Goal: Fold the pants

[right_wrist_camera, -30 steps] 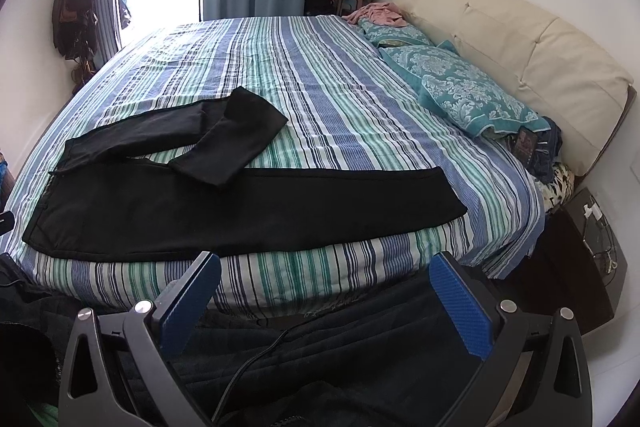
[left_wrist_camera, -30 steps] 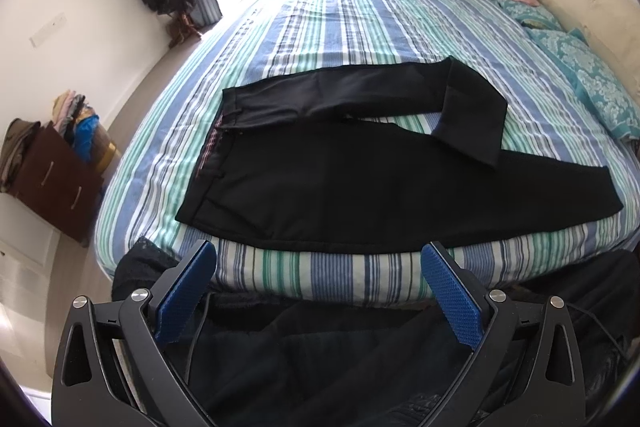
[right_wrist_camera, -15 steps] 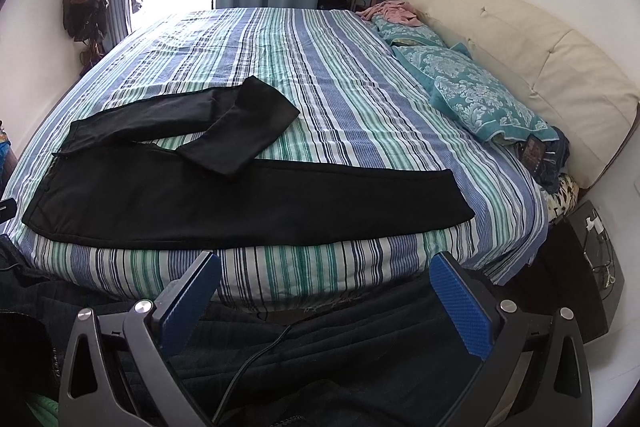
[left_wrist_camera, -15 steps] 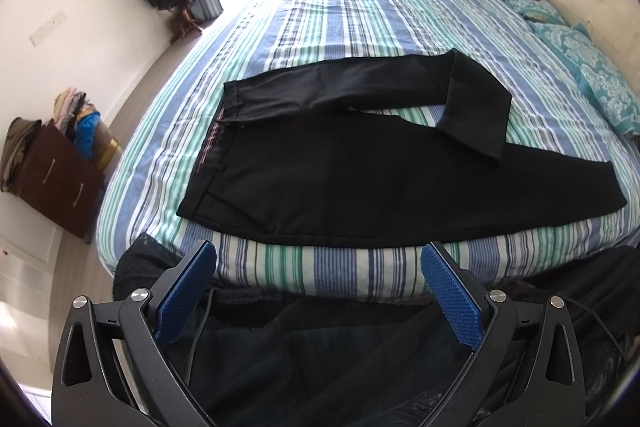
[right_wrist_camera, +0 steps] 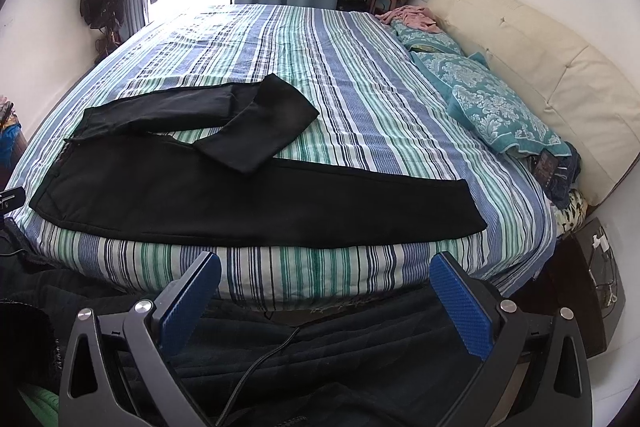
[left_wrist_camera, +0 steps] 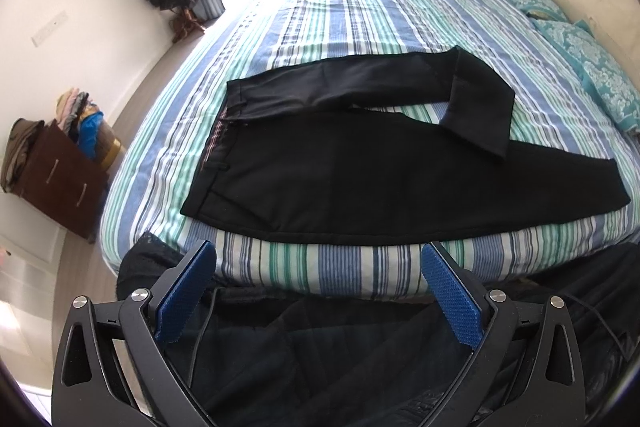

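Note:
Black pants [left_wrist_camera: 360, 179] lie on the striped bed near its front edge, waistband to the left. The near leg stretches flat to the right. The far leg is bent back, its cuff lying over the near leg. The pants also show in the right wrist view [right_wrist_camera: 248, 199]. My left gripper [left_wrist_camera: 320, 291] is open and empty, held below and in front of the bed edge. My right gripper [right_wrist_camera: 324, 303] is open and empty, in front of the bed edge below the near leg.
The striped bed [right_wrist_camera: 320, 59] fills the middle. Teal pillows [right_wrist_camera: 492, 107] and a cream headboard [right_wrist_camera: 552, 87] are on the right. A brown drawer unit [left_wrist_camera: 56, 179] with clothes stands at the left. A dark nightstand [right_wrist_camera: 592, 287] is at the right. Dark clothing and a cable lie below the grippers.
Both grippers have moved slightly closer to the bed and risen a little. The pants have not moved. Both grippers stayed open.

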Motion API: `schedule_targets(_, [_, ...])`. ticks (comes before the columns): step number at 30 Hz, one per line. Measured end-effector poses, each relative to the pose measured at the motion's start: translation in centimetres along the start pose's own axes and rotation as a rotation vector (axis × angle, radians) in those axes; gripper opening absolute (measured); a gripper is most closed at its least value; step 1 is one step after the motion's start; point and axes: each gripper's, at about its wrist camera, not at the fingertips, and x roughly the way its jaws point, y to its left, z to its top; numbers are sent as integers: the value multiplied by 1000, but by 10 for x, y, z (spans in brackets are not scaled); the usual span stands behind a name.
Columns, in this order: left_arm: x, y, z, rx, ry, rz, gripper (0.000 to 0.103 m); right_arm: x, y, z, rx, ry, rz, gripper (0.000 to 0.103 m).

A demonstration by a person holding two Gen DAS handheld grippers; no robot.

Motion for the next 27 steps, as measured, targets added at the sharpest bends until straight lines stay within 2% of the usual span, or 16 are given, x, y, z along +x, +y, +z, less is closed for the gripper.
schedule_targets(17, [5,2,-4,4,25,4,102,-3,14,2,-43,-19,56,103])
schedule_targets(27, [6,-1,-6,19,30,3,102,-3,15,1,-45,-17,60,103])
